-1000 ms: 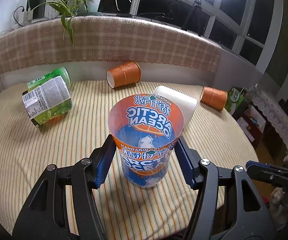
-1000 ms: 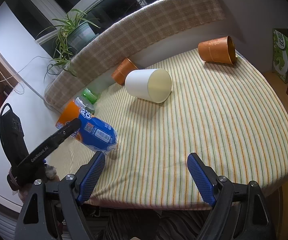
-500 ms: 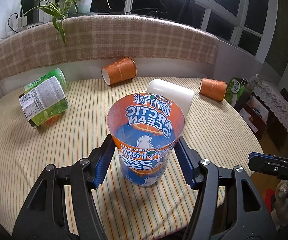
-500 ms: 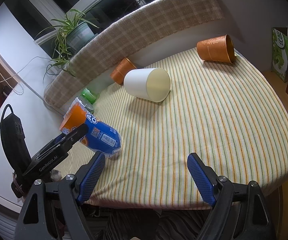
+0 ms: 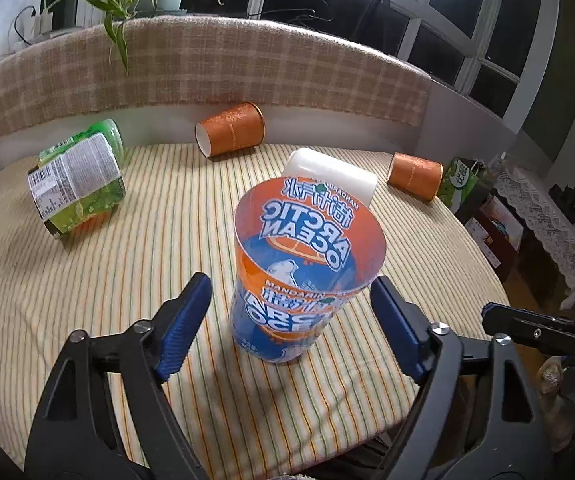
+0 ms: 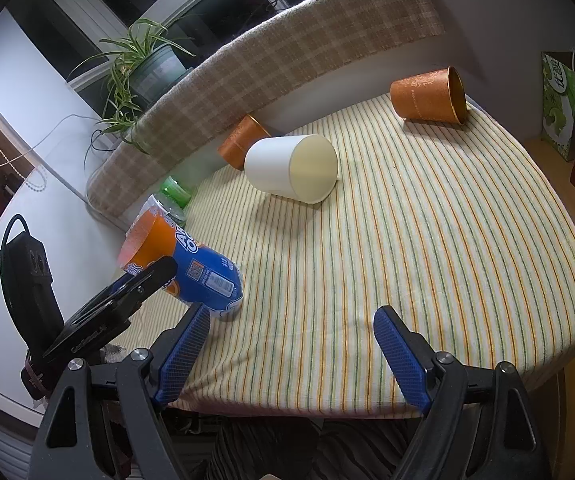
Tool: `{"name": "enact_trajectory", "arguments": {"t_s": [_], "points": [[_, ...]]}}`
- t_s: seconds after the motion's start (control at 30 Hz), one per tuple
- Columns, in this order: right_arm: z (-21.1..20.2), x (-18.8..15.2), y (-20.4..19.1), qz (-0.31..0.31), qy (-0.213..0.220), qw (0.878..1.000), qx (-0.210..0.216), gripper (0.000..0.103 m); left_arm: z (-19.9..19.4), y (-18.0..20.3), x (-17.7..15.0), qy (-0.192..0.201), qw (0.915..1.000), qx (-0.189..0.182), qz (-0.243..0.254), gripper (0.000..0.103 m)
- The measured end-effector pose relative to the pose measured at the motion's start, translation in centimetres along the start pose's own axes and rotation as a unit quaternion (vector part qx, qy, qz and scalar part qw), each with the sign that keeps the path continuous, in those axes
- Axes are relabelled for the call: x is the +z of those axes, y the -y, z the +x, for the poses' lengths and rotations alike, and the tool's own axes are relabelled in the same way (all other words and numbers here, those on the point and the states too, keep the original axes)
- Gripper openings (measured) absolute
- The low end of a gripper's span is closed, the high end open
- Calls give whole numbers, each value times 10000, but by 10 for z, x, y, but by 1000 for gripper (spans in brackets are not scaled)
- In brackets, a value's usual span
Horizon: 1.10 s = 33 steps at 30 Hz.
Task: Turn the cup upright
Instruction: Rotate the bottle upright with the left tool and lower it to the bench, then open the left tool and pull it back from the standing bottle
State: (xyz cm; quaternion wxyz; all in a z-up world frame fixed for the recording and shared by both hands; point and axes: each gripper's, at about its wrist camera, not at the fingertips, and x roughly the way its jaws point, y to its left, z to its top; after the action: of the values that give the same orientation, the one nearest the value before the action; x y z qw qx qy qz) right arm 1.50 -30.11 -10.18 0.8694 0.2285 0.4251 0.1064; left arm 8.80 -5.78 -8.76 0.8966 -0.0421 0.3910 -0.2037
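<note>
An orange and blue "Arctic Ocean" cup (image 5: 307, 276) stands mouth-up on the striped tablecloth (image 5: 127, 280), between the fingers of my left gripper (image 5: 291, 312). The blue pads stand apart from the cup's sides, so the left gripper is open. In the right wrist view the same cup (image 6: 191, 268) shows at the table's left edge, partly behind the left gripper's black finger (image 6: 127, 300). My right gripper (image 6: 291, 352) is open and empty over the table's near edge.
A white cup (image 6: 291, 168) lies on its side mid-table. Two orange cups (image 6: 427, 96) (image 6: 243, 140) lie on their sides at the back. A green labelled bottle (image 5: 79, 180) lies at the left. A plaid backrest (image 5: 207, 68) rims the table; a green bag (image 6: 559, 96) stands off its right edge.
The left gripper's jaws have opened wider and let go of the Arctic Ocean cup, which now stands free on the cloth. The right gripper has hardly moved.
</note>
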Motion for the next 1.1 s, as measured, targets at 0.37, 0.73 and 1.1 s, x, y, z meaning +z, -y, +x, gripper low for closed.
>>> {"name": "enact_trajectory", "arguments": {"t_s": [0.37, 0.73, 1.1], "points": [[0, 3, -16, -292, 147, 9994, -103, 86, -14, -15, -17, -53, 9998, 120, -148, 91], [-5, 5, -40, -760, 497, 9955, -269, 86, -53, -30, -23, 427, 9967, 630, -275, 91], [-25, 5, -75, -1448, 1293, 9793, -567, 92, -99, -19, -13, 1306, 9851, 1105, -151, 91]]}}
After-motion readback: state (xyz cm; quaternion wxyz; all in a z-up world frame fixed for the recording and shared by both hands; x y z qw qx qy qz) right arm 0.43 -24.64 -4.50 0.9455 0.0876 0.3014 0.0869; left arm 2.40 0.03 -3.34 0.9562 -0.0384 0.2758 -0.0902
